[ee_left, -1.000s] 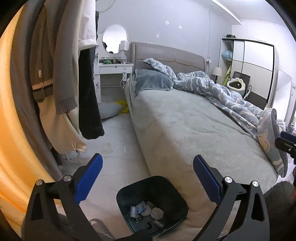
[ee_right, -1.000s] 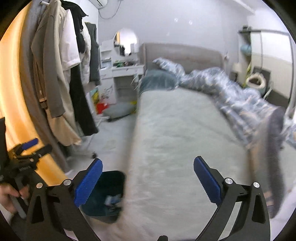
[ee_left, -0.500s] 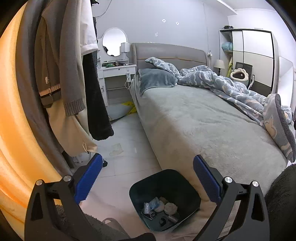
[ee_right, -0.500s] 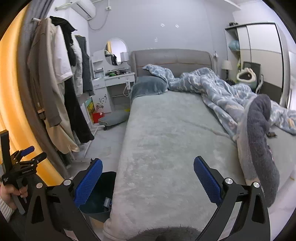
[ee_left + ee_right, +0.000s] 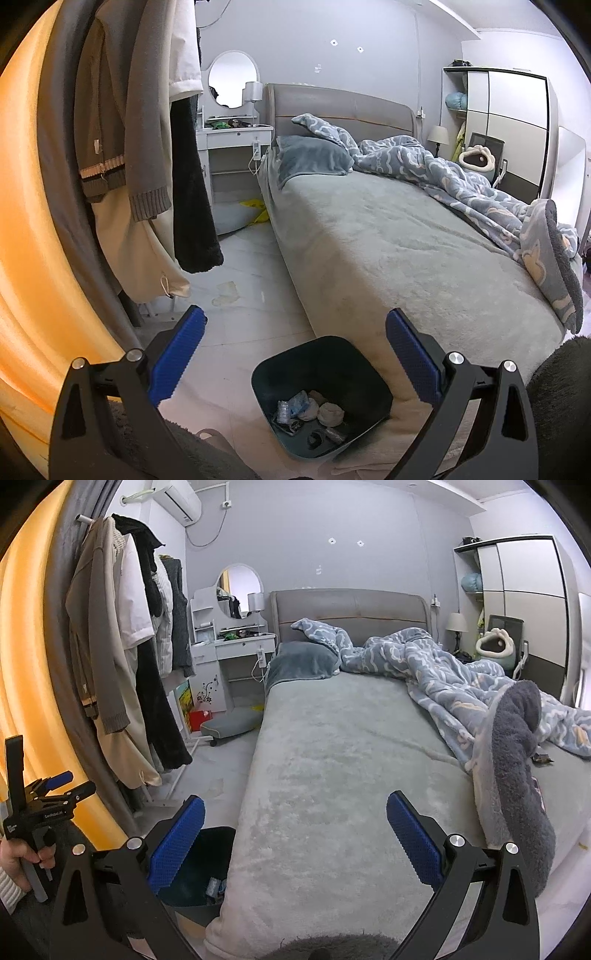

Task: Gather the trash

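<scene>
A dark bin (image 5: 364, 363) stands on the floor at the bed's near corner, with several crumpled wrappers (image 5: 308, 406) inside. It also shows in the right wrist view (image 5: 210, 853), partly hidden by the left finger. A pale scrap (image 5: 226, 293) lies on the floor beside the hanging clothes. A small dark wrapper (image 5: 542, 757) lies on the bed by the blanket. My left gripper (image 5: 293, 356) is open and empty above the bin. My right gripper (image 5: 295, 836) is open and empty over the bed's foot. The left gripper also appears in the right wrist view (image 5: 55, 786).
A grey bed (image 5: 351, 746) with a rumpled blue blanket (image 5: 454, 672) fills the middle. Coats hang on a rack (image 5: 122, 657) at left. A white vanity (image 5: 236, 650), a floor cushion (image 5: 231, 722) and a wardrobe (image 5: 528, 602) stand beyond.
Both views have steadied and pulled back slightly. The right gripper's view swung right across the bed. Both grippers stayed open and empty.
</scene>
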The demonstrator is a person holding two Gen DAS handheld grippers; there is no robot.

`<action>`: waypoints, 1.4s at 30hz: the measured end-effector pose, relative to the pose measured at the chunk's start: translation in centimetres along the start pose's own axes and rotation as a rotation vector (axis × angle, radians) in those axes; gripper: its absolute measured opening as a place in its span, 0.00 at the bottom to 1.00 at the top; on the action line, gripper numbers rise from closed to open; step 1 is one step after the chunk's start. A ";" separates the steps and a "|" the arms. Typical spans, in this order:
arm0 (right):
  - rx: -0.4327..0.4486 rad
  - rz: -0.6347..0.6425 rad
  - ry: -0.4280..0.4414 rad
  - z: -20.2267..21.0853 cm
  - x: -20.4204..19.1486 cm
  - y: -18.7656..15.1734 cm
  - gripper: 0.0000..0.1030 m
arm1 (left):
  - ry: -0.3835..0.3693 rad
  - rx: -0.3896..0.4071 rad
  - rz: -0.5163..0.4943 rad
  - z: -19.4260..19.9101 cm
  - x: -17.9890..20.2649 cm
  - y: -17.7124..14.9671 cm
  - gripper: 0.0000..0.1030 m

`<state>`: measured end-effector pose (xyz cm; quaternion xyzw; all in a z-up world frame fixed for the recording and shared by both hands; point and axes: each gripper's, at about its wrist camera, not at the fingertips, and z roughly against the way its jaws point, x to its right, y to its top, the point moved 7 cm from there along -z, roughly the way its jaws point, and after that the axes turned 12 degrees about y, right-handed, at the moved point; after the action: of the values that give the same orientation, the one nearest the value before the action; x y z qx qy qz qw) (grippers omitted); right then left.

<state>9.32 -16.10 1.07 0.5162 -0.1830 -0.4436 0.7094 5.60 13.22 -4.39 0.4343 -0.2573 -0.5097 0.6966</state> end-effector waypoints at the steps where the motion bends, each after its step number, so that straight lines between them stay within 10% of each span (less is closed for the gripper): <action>1: -0.005 0.004 0.002 0.0 0.0 0.0 0.97 | -0.002 0.000 -0.003 0.0 0.1 0.0 0.97; 42: -0.009 -0.003 0.012 0.1 0.1 0.3 0.97 | -0.006 -0.007 -0.003 -0.1 0.4 -0.3 0.97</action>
<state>9.51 -16.22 1.37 0.5161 -0.1760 -0.4424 0.7120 5.65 12.80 -4.77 0.4307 -0.2573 -0.5128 0.6966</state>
